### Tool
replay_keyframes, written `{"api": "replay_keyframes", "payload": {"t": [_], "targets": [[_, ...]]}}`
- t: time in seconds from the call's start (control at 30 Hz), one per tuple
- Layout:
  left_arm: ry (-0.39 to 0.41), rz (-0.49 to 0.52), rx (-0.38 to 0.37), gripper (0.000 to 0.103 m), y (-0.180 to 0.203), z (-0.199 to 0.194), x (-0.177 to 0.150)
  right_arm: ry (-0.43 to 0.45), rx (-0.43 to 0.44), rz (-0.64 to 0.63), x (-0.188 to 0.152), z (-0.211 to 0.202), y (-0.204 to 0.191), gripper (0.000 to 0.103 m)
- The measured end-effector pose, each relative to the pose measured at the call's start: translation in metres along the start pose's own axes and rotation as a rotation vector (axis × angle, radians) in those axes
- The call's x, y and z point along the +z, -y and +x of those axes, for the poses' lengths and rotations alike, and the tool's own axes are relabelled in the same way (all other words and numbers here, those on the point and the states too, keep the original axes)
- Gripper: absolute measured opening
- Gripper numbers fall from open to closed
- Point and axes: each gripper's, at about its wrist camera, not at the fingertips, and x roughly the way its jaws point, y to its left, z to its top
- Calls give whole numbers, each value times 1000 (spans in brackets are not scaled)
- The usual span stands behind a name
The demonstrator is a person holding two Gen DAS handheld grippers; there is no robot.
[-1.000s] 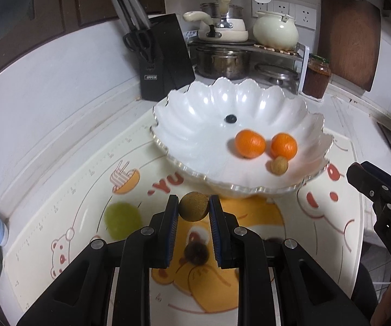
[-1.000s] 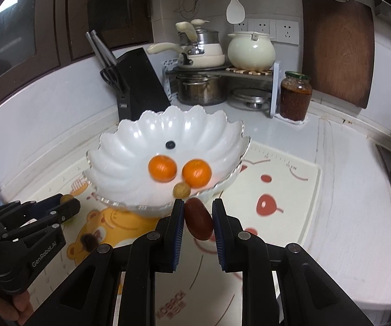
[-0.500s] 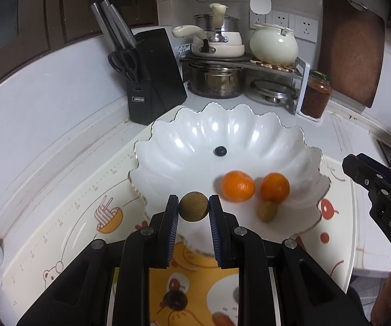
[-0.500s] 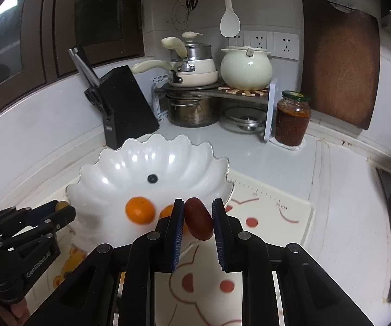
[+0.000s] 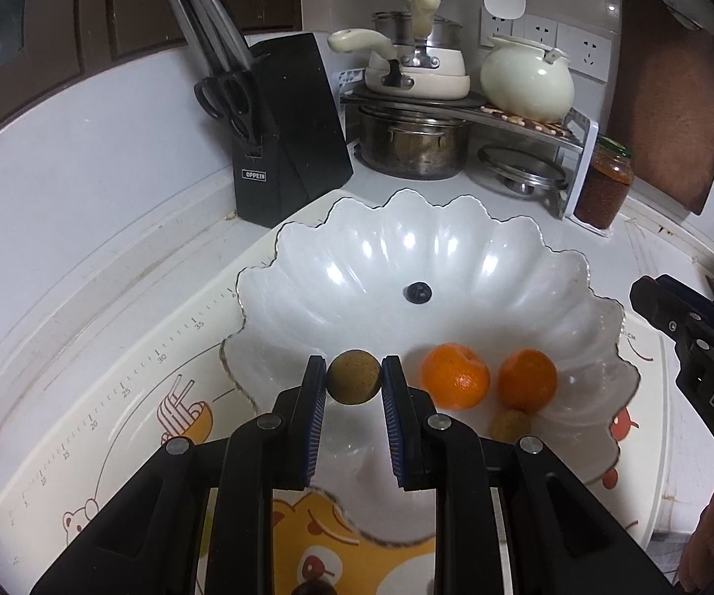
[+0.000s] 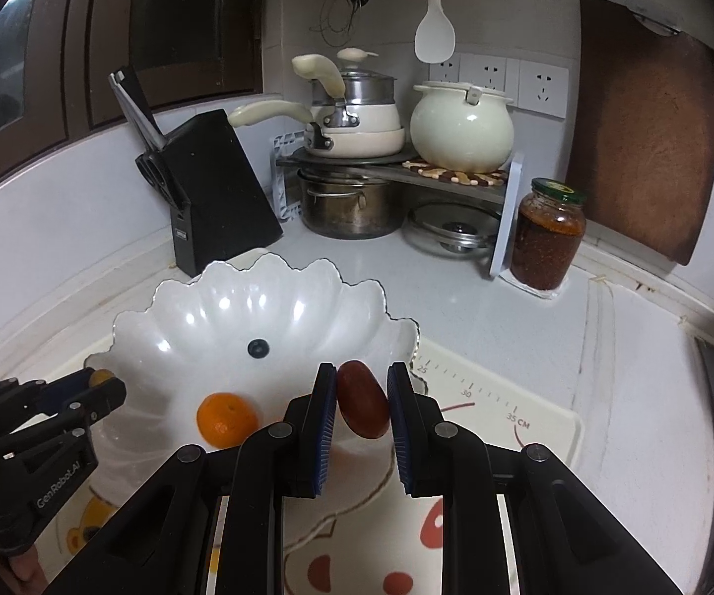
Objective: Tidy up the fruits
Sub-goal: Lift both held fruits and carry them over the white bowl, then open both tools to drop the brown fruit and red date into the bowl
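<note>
A white scalloped bowl (image 5: 456,258) (image 6: 208,317) stands on a cartoon mat. Inside it lie two oranges (image 5: 454,382) (image 5: 527,378), a small brown longan (image 5: 509,424) and a dark blueberry (image 5: 417,292) (image 6: 258,347). My left gripper (image 5: 354,382) is shut on a brownish-green round fruit (image 5: 354,377), held above the bowl's near left side. My right gripper (image 6: 362,404) is shut on a dark red oval fruit (image 6: 362,404) over the bowl's near right rim. Only one orange (image 6: 227,419) shows in the right wrist view. Each gripper appears at the edge of the other's view.
A black knife block (image 5: 287,134) stands behind the bowl to the left. A rack with pots and a cream kettle (image 5: 525,79) fills the back corner, next to a jar of red sauce (image 6: 548,233). A wooden board (image 6: 644,124) leans on the right wall.
Both grippers have moved forward over the counter with their fruits. The bowl now lies under them; the left one has passed from the mat to over the bowl.
</note>
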Motion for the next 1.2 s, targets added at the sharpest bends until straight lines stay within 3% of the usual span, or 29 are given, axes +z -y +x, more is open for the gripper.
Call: {"api": "replay_keyframes", "payload": {"t": [0.77, 0.83, 0.97, 1.03, 1.2], "targets": [[-37, -8, 11, 24, -3, 34, 11, -75, 38, 6, 8, 47, 0, 23], [-37, -8, 9, 26, -2, 34, 10, -75, 40, 3, 7, 47, -1, 23], [-27, -11, 21, 45, -3, 30, 9, -69, 41, 0, 7, 45, 0, 24], [-26, -17, 13, 49, -3, 28, 8, -69, 41, 3, 6, 43, 1, 30], [-20, -38, 12, 61, -5, 22, 6, -38, 16, 14, 5, 33, 4, 62]]}}
